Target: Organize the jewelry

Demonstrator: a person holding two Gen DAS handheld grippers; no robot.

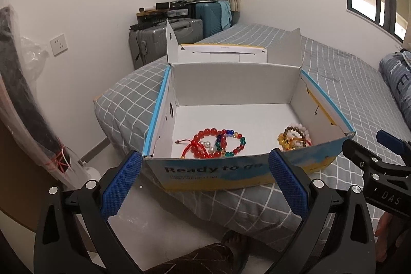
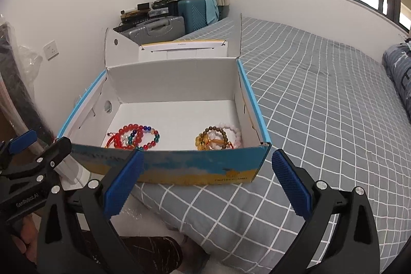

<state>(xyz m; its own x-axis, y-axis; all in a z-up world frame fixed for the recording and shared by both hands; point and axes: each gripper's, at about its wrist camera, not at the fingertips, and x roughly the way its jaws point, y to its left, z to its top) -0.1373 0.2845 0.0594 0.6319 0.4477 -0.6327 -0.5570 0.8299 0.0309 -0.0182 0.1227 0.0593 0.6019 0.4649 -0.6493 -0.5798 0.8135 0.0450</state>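
Cardboard box on my bed holds two bracelet piles, both my hand-held grippers wide open, gripping nothing

The cardboard box is white inside, with light blue edges and a blue and yellow front. In it, the red bead bracelets lie with blue and green beads, and the amber and pale pink bracelets are beside the right wall. The bed sheet is grey with a white grid. Both grippers are black with blue textured pads. One suitcase is teal, another grey.
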